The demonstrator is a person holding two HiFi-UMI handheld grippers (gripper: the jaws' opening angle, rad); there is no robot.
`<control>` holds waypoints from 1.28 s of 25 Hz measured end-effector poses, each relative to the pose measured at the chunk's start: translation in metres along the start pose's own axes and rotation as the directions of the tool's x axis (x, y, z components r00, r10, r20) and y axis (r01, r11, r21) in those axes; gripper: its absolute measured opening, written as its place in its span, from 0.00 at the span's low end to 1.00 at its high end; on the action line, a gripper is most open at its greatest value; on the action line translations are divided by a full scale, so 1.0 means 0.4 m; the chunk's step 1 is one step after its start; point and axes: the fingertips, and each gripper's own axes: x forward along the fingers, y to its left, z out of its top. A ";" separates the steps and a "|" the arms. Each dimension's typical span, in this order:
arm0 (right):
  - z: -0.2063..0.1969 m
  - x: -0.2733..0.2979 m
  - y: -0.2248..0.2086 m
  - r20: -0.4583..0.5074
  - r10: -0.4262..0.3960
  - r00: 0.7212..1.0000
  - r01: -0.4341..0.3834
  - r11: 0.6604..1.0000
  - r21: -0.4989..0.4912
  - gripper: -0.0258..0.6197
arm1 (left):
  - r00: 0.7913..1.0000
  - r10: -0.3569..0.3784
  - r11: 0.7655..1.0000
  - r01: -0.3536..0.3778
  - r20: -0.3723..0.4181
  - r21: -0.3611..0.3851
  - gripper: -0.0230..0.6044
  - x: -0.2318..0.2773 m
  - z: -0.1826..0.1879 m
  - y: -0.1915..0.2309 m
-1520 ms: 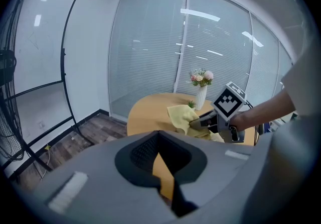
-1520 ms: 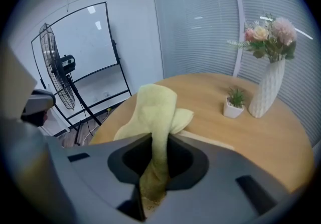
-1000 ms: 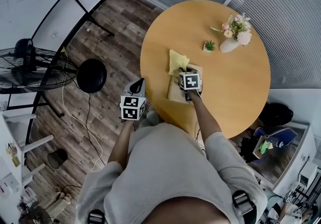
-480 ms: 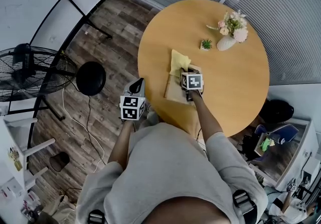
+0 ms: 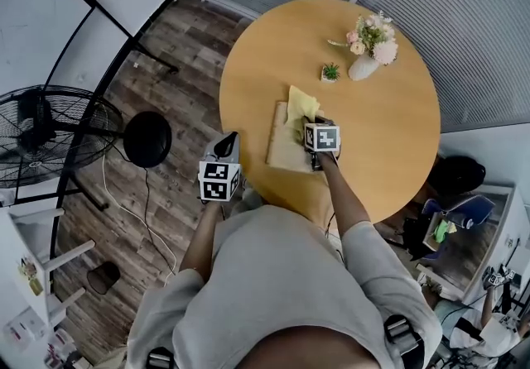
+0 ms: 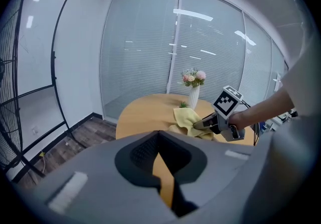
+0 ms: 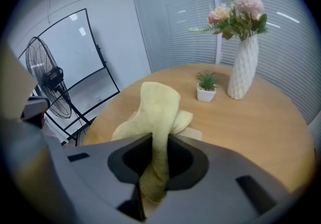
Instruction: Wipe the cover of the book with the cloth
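Observation:
A tan book (image 5: 284, 150) lies on the round wooden table (image 5: 389, 136). My right gripper (image 5: 308, 122) sits over the book's right part, shut on a yellow cloth (image 5: 300, 103) that trails off the book's far edge. In the right gripper view the cloth (image 7: 159, 112) runs up from between the jaws, with a corner of the book (image 7: 195, 133) beside it. My left gripper (image 5: 227, 139) hangs off the table's near-left edge, jaws together, holding nothing. The left gripper view shows the cloth (image 6: 188, 119) on the table.
A white vase of flowers (image 5: 364, 65) and a small potted plant (image 5: 330, 72) stand at the table's far side, also seen as the vase (image 7: 242, 75) and plant (image 7: 206, 89). A floor fan (image 5: 50, 131) and a black stool (image 5: 147, 138) stand to the left.
My right gripper has dragged the cloth a little to the right across the book, uncovering more of its left part. The left gripper has stayed put. The head view has shifted slightly.

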 end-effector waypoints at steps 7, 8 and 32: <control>-0.031 -0.027 -0.067 -0.005 -0.033 0.999 0.034 0.998 0.046 0.16 | 1.000 -0.031 0.999 0.031 -0.003 0.018 0.05 0.022 0.007 -0.033; -0.035 -0.032 -0.074 -0.006 -0.036 0.999 0.037 0.998 0.048 0.16 | 0.999 -0.035 0.999 0.035 -0.001 0.019 0.05 0.023 0.009 -0.039; -0.073 -0.153 -0.161 0.053 -0.100 0.994 0.093 0.989 0.112 0.16 | 0.997 -0.073 0.996 0.072 0.005 0.052 0.05 0.026 0.020 -0.092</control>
